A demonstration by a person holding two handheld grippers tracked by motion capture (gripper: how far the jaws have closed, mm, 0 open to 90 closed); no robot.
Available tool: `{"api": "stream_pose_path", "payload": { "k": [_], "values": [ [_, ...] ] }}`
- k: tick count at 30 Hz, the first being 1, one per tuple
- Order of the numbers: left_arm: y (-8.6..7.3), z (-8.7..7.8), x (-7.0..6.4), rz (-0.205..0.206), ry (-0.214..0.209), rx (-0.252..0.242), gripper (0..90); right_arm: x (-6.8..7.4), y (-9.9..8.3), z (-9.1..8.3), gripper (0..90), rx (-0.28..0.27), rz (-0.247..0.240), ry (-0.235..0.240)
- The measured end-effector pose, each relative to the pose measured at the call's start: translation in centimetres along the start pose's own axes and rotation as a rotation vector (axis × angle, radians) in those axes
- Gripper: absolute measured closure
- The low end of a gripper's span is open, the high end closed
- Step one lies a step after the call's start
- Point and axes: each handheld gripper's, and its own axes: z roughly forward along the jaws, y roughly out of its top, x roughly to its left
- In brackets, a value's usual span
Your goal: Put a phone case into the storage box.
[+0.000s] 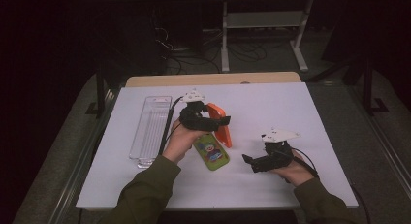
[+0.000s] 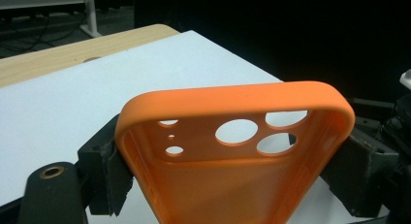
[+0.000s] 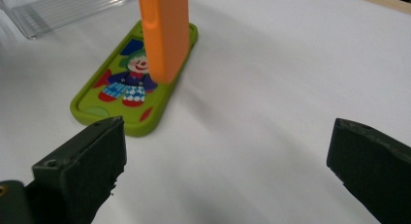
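Dark room, white table (image 1: 271,107), grey floor (image 1: 387,151).

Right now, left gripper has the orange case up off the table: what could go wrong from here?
1. The left gripper clamps the orange case across its soft side walls; it may flex and slip out.
2. The case hangs close over the green clown case lying flat; lowering or swinging it could knock that one aside.
3. The right gripper sits open nearby, aimed at both cases; moving in could bump them.
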Motion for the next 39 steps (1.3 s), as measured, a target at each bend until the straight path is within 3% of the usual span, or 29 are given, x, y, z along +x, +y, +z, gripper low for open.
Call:
{"api": "stream_pose_path", "payload": {
  "k": [14, 22, 26, 39],
  "values": [
    [1.6, -1.7, 0.5, 0.023, 0.016, -0.011, 16.2, -0.6, -2.8, -1.3, 0.0, 0.035, 0.016, -0.015],
    [3.4, -4.2, 2.3, 0.037, 0.058, -0.025, 16.2, -0.7, -2.7, -1.0, 0.0, 0.033, 0.012, -0.021],
    [4.3, -5.5, 3.6, 0.05, 0.099, -0.025, 16.1, -0.6, -2.7, -1.0, 0.0, 0.04, 0.011, -0.017],
    [6.5, -8.9, 7.0, 0.029, 0.244, -0.054, 16.1, -0.6, -2.7, -1.0, 0.0, 0.041, 0.01, -0.017]
  ]
}}
